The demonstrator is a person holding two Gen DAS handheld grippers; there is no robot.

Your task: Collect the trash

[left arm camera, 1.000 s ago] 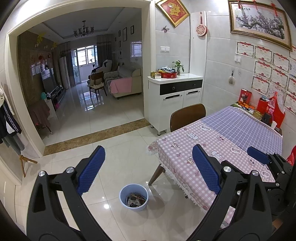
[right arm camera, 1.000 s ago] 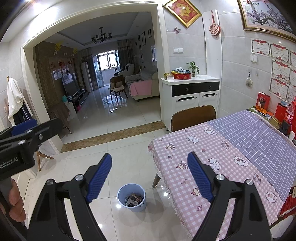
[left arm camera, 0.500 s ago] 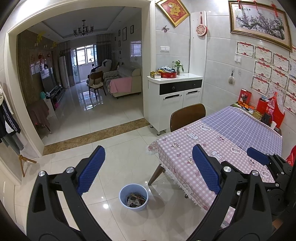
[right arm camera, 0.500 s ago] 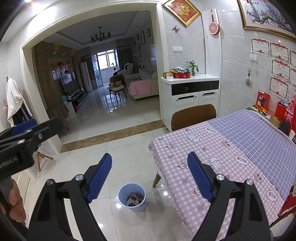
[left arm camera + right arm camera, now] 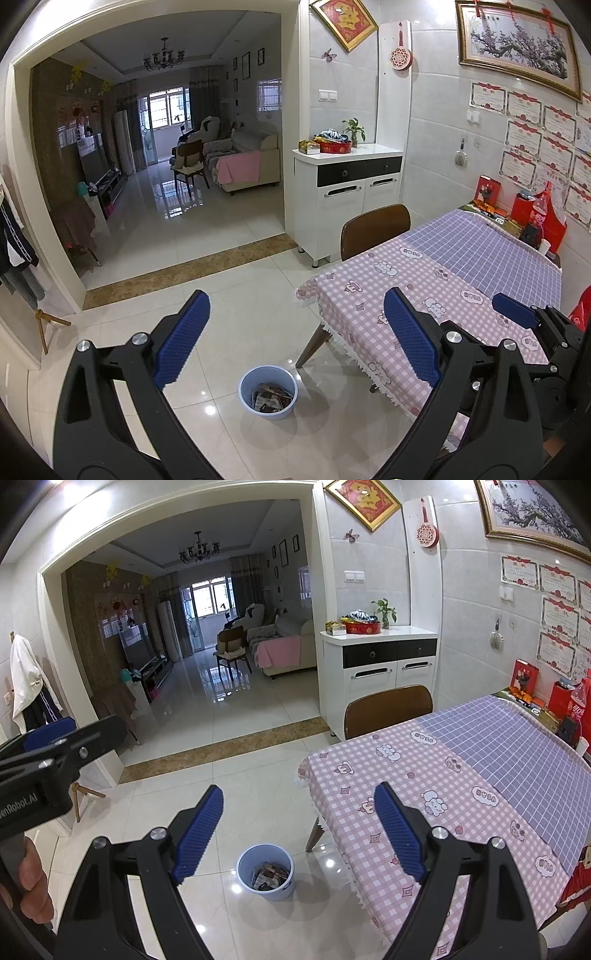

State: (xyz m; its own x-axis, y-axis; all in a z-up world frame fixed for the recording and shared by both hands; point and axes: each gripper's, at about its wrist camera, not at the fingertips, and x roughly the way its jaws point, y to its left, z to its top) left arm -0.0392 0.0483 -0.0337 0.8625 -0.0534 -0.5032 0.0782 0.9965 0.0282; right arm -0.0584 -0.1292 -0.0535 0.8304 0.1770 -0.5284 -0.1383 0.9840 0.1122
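Both grippers spread, empty: left gripper (image 5: 295, 339), right gripper (image 5: 298, 830), held high over floor w/ clear line down to blue bin (image 5: 268, 392). Bin on tiles just beside table (image 5: 436, 295) corner, handy for drops; trash (image 5: 269, 876) already inside.

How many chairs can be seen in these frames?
2. One brown-backed chair is tucked at the far end of the dining table; another wooden chair stands in the living room beside the sofa. More may be hidden behind the table.
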